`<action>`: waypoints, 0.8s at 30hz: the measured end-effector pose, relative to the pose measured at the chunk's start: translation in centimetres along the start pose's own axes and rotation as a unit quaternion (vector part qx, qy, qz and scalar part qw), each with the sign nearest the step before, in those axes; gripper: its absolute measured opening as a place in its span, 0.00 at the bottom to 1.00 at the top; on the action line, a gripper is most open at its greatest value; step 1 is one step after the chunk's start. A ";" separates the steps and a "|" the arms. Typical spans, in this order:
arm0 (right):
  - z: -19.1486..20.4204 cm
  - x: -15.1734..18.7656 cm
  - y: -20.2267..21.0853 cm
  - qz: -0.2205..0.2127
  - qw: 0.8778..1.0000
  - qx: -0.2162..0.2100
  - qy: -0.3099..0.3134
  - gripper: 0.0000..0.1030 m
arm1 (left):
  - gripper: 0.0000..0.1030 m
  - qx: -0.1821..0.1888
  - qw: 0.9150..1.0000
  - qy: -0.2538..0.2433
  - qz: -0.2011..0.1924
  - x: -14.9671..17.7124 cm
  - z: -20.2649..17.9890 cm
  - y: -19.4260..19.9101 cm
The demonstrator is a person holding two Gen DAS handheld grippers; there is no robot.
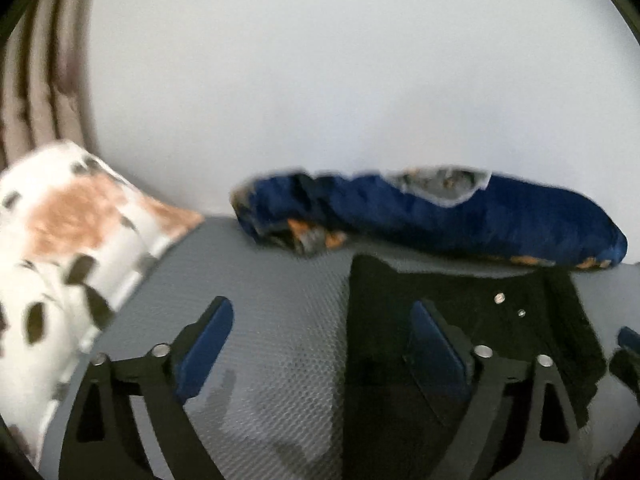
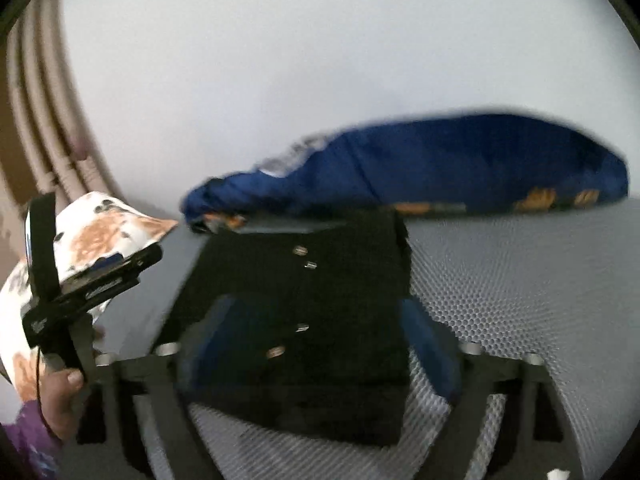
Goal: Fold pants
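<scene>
— Across the top, from ten to two o'clock, what do you have?

— Your white wall (image 1: 320,80). Below it the grey mattress (image 1: 272,320), with a blue blanket (image 1: 500,220) at one o'clock and a spotted pillow (image 1: 72,248) at nine.

— And the pants?

— Your black pants (image 2: 304,320) lie folded on the mattress at center. Your right gripper (image 2: 320,340) hangs over them, jaws spread wide, holding nothing. Your left gripper (image 1: 320,344) is likewise spread, one finger over bare mattress.

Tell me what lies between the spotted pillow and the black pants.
In the left wrist view, only bare grey mesh bed surface separates the spotted pillow from the black pants.
</scene>
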State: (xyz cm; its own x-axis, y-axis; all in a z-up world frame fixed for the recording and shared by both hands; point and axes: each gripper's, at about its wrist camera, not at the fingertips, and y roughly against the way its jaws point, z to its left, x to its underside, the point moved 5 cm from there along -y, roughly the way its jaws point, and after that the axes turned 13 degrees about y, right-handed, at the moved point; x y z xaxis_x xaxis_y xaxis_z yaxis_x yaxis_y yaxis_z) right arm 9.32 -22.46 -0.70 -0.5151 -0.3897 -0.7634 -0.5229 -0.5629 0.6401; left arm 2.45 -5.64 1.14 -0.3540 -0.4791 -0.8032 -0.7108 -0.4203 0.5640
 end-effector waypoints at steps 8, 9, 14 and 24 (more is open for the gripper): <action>4.0 0.3 3.2 -0.011 0.999 -0.016 0.027 0.88 | 0.99 -0.005 0.999 0.000 -0.053 -0.9 -0.4 7.2; 4.1 0.4 3.5 -0.011 1.000 -0.020 0.022 0.88 | 0.99 -0.005 0.999 -0.003 -0.051 -1.0 -0.5 7.5; 4.6 0.6 4.3 -0.011 1.000 -0.017 0.017 0.88 | 0.99 0.019 0.999 -0.003 -0.051 -1.4 -0.9 10.1; 3.5 0.7 6.9 -0.019 1.000 -0.014 0.002 0.90 | 1.00 0.038 0.986 0.083 -0.142 -4.8 -0.7 16.7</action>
State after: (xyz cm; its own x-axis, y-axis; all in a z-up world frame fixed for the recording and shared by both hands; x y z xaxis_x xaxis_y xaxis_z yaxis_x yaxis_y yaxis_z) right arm 3.03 -24.06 3.48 -0.4917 -0.3702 -0.7881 -0.5226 -0.5985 0.6072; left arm -7.29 -10.93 14.57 -0.0350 -0.4724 -0.8807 -0.8131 -0.4989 0.2999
